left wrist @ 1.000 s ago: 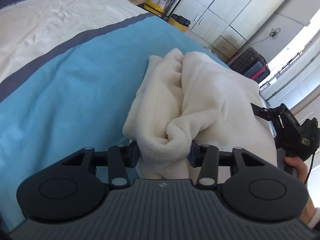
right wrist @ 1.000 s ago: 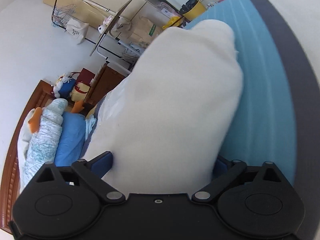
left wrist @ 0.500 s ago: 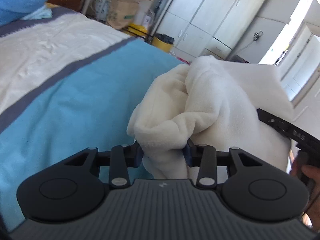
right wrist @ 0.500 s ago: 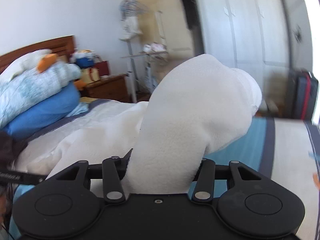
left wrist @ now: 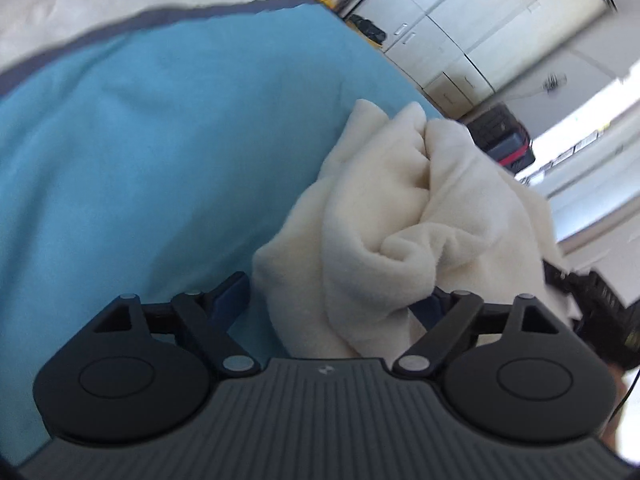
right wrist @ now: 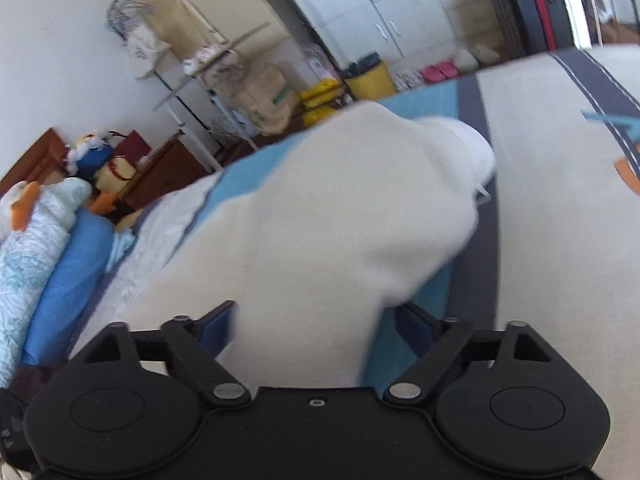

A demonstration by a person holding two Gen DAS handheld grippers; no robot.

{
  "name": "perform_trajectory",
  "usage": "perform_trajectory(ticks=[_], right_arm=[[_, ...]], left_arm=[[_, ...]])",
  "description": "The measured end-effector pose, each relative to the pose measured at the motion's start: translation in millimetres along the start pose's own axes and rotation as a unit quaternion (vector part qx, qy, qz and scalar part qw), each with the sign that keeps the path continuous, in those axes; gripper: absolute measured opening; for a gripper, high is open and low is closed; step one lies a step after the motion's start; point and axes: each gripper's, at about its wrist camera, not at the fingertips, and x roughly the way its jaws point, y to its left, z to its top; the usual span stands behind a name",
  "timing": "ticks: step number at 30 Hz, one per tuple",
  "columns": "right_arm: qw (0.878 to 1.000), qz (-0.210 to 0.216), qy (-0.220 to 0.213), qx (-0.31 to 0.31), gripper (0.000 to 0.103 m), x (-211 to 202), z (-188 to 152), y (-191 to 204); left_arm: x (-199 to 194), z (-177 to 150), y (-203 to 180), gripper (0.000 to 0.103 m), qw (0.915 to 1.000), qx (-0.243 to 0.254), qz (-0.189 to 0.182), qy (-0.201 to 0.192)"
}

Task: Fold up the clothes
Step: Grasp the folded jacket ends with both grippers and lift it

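Cream fleece garment point(left wrist: 404, 216) lies bunched on the bed, a soft, thick, off-white cloth gathered into rounded folds and deep creases, with a plump lobe rising at about one o'clock from the left gripper point(left wrist: 340, 302). It rests on the turquoise part of the bedspread point(left wrist: 152, 140), whose dark grey band and pale cream panel run off toward eleven o'clock. From the right wrist view the same garment point(right wrist: 332, 216) looks smooth and blurred, a broad mound tapering to a rounded end at about one o'clock. The left gripper tilts downward at the bed, its jaws opening: the blue pad point(left wrist: 230, 294) at nine o'clock stands just clear of the cloth, while the pad at three o'clock is half hidden under a fold, so the fleece sits between them without being pinched. The right gripper point(right wrist: 316, 326) also slants down, its jaws opening and spread wide, the cloth lying loosely between them with the bedspread showing beside the right-hand pad. At the three o'clock edge of the left wrist view the right gripper's black body point(left wrist: 600, 308) shows just beside the garment.
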Motion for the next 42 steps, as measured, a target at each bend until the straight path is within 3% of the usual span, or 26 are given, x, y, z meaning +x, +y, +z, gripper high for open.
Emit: perform_trajectory(ticks=[1, 3, 4, 5, 7, 10, 12, 14, 18, 23, 27, 30, 32, 34, 36, 38, 40, 41, 42], right_arm=[[1.0, 0.005, -0.003, -0.002, 0.097, 5, -4, -3], [1.0, 0.019, -0.018, -0.006, 0.093, 9, -9, -5], [0.999, 0.029, -0.028, -0.01, 0.071, 9, -11, -4], [0.998, 0.039, -0.035, -0.026, 0.064, 6, -11, 4], [0.995, 0.02, -0.057, -0.08, 0.053, -3, -11, 25], [0.985, -0.01, -0.082, -0.154, 0.05, -18, -15, 58], [0.981, -0.007, -0.094, -0.169, 0.049, -26, -16, 76], [0.977, -0.001, -0.105, -0.186, 0.049, -31, -17, 94], [0.969, 0.018, -0.126, -0.213, 0.049, -29, -13, 134], [0.963, 0.052, -0.131, -0.229, 0.048, 17, 8, 209], [0.958, 0.063, -0.152, -0.233, 0.047, 64, 17, 283], [0.954, 0.089, -0.161, -0.235, 0.046, 106, 23, 337], [0.945, 0.109, -0.175, -0.255, 0.046, 132, 28, 373], [0.939, 0.138, -0.188, -0.254, 0.046, 151, 32, 398], [0.949, 0.164, -0.168, -0.21, 0.045, 177, 42, 411], [0.951, 0.154, -0.155, -0.219, 0.047, 212, 38, 424], [0.955, 0.12, -0.118, -0.243, 0.052, 259, 27, 432], [0.959, 0.097, -0.086, -0.253, 0.056, 286, 22, 434], [0.966, 0.069, -0.031, -0.247, 0.056, 311, 19, 427]], left_arm=[[0, 0, -11, 0.057, 0.9993, 0.037, 0.01, -0.005], [-6, -1, -31, 0.044, 0.9962, 0.08, 0.024, -0.022], [-9, -4, -41, 0.042, 0.9923, 0.111, 0.042, -0.036], [-12, -7, -52, 0.04, 0.9871, 0.14, 0.061, -0.049], [-19, -11, -64, 0.037, 0.9819, 0.157, 0.087, -0.061], [-31, -12, -79, 0.036, 0.9716, 0.183, 0.129, -0.077], [-44, -12, -87, 0.036, 0.9576, 0.211, 0.163, -0.109], [-60, -6, -83, 0.036, 0.9542, 0.206, 0.173, -0.13], [-96, 29, -46, 0.036, 0.9723, 0.111, 0.15, -0.14], [-133, 95, -9, 0.035, 0.9604, 0.086, 0.192, -0.182], [-166, 153, 58, 0.035, 0.9585, 0.008, 0.174, -0.225], [-187, 191, 97, 0.035, 0.9444, -0.008, 0.208, -0.254], [-205, 211, 118, 0.035, 0.9327, -0.019, 0.22, -0.286], [-223, 221, 145, 0.035, 0.9206, -0.049, 0.206, -0.328], [-230, 233, 184, 0.035, 0.9141, -0.101, 0.177, -0.351], [-218, 250, 223, 0.04, 0.914, -0.137, 0.167, -0.344], [-180, 262, 268, 0.055, 0.9157, -0.194, 0.186, -0.299], [-156, 262, 290, 0.058, 0.9187, -0.227, 0.218, -0.239], [-134, 257, 307, 0.053, 0.9204, -0.249, 0.251, -0.166]])
